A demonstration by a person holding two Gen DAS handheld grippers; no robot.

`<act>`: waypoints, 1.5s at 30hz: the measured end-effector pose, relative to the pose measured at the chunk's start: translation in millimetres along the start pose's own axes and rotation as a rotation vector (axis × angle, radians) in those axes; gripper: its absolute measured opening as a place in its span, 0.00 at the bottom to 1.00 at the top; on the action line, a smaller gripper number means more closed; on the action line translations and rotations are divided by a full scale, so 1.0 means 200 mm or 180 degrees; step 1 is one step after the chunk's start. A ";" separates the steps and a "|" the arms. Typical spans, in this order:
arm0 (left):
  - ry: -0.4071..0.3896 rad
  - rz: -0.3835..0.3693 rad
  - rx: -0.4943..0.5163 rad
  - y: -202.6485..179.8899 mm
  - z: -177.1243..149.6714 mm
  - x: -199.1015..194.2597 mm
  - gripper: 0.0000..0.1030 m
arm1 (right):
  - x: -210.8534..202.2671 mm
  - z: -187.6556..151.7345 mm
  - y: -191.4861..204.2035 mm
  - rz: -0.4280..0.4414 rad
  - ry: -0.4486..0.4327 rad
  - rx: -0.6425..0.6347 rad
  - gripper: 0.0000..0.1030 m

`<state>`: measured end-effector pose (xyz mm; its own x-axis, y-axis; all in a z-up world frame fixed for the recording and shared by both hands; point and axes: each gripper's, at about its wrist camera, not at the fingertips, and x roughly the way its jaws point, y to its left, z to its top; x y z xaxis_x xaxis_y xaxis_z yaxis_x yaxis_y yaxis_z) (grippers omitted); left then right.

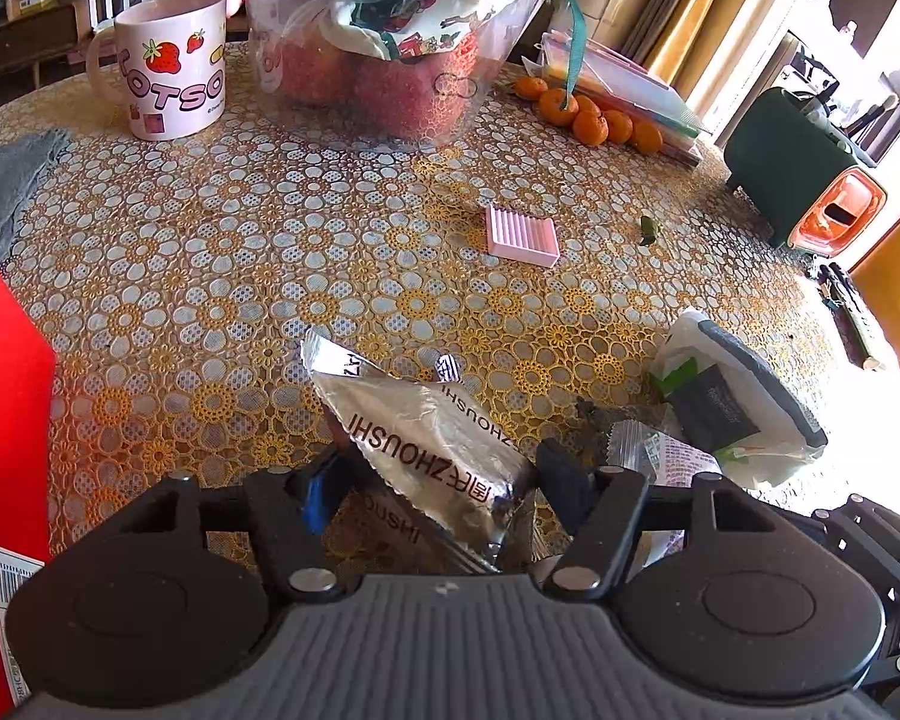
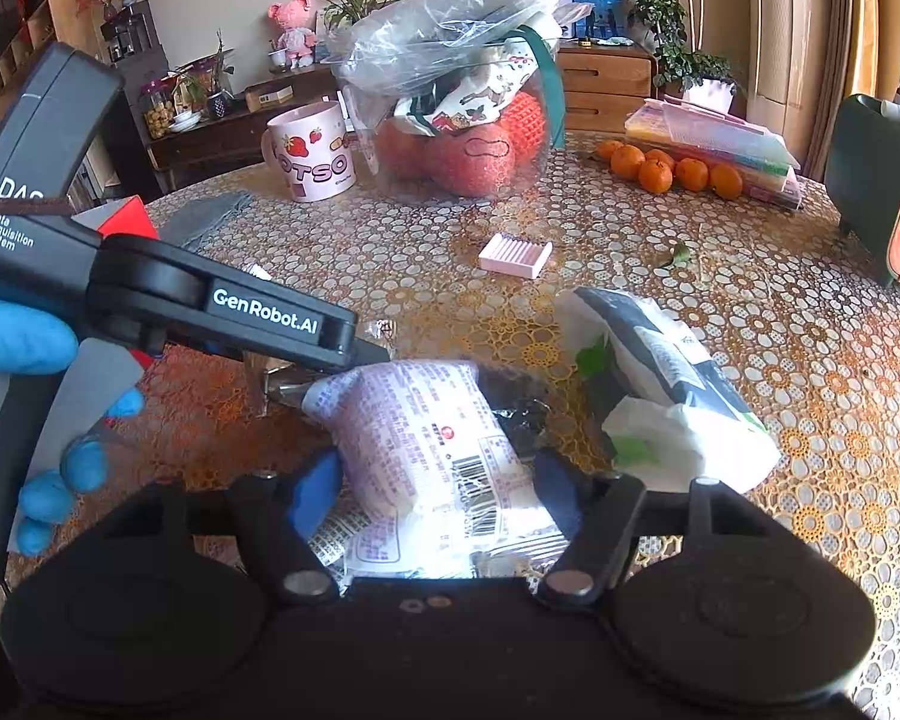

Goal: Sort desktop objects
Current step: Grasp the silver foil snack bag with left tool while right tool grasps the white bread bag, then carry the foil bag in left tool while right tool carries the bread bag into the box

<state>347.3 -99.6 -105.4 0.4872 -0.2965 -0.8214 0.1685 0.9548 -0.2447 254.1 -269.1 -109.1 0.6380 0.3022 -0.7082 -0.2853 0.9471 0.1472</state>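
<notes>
My left gripper [image 1: 444, 474] is open, its jaws on either side of a silver foil snack packet [image 1: 426, 444] that lies on the table; the fingers stand apart from its edges. My right gripper [image 2: 438, 474] is open around a white and purple snack packet [image 2: 432, 444] with a barcode. The left gripper's body [image 2: 150, 294] shows in the right wrist view, its tip at the silver packet. A white and black tissue pack [image 2: 660, 372] lies to the right, also in the left wrist view [image 1: 738, 396]. A pink ribbed block [image 1: 522, 237] lies mid-table.
A pink strawberry mug [image 1: 174, 72], a clear bowl of red fruit [image 1: 390, 60], several tangerines [image 1: 600, 117] and stacked folders [image 2: 714, 144] stand at the back. A red box [image 1: 0, 390] and grey cloth [image 1: 6, 180] are at the left. A green bin [image 1: 804, 174] stands beyond the table's right edge.
</notes>
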 end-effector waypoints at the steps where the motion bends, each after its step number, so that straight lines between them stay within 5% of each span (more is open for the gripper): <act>1: -0.0003 -0.0007 -0.0013 0.00 0.00 0.00 0.65 | 0.00 0.00 0.00 -0.0006 -0.0001 0.0000 0.66; 13: -0.0083 -0.0064 -0.0073 0.02 -0.03 -0.08 0.58 | -0.06 0.01 0.01 -0.0089 -0.0053 -0.0010 0.50; 45: -0.0664 -0.0361 -0.0081 0.06 -0.29 -0.83 0.58 | -0.43 0.08 0.28 -0.0140 -0.0319 -0.0133 0.49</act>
<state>218.4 -38.3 -3.0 0.6333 -0.3969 -0.6643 0.2118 0.9146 -0.3445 195.8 -239.2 -28.8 0.7182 0.2718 -0.6405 -0.2837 0.9550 0.0871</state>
